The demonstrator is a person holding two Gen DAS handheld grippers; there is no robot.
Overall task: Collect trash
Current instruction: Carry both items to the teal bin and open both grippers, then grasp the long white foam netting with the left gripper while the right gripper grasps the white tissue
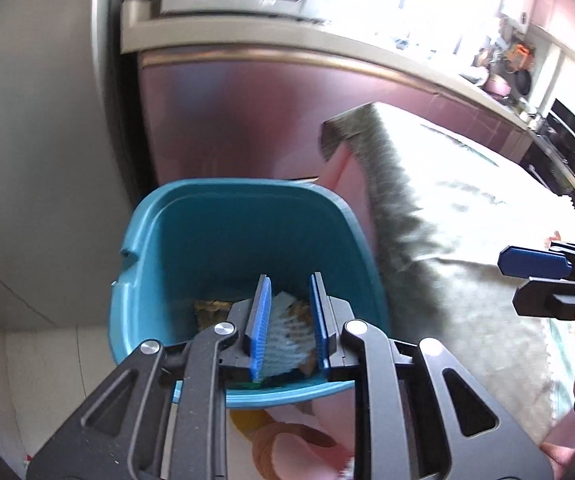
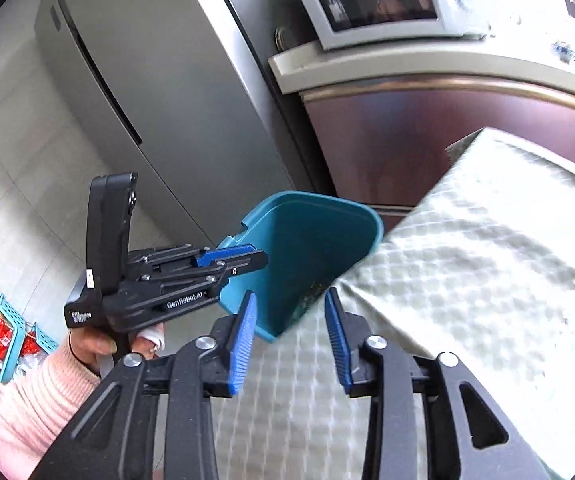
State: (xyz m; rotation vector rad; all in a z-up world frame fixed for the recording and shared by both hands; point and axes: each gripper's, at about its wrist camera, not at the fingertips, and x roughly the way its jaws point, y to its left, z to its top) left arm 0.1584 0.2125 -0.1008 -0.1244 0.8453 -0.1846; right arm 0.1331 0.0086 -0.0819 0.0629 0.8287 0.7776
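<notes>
I've got the left gripper point(image 1: 287, 320) over the teal trash bin point(image 1: 191, 240), jaws slightly spread, nothing pinched. Crumpled wrappers point(image 1: 287, 334) lie at the bin's bottom. Right gripper point(image 2: 291, 340) is over the cloth-covered table point(image 2: 467, 260), jaws spread, empty. Bin stands against the table's corner.

A home kitchen: fridge point(image 2: 159, 92), microwave point(image 2: 383, 0) on countertop point(image 2: 427, 66).
</notes>
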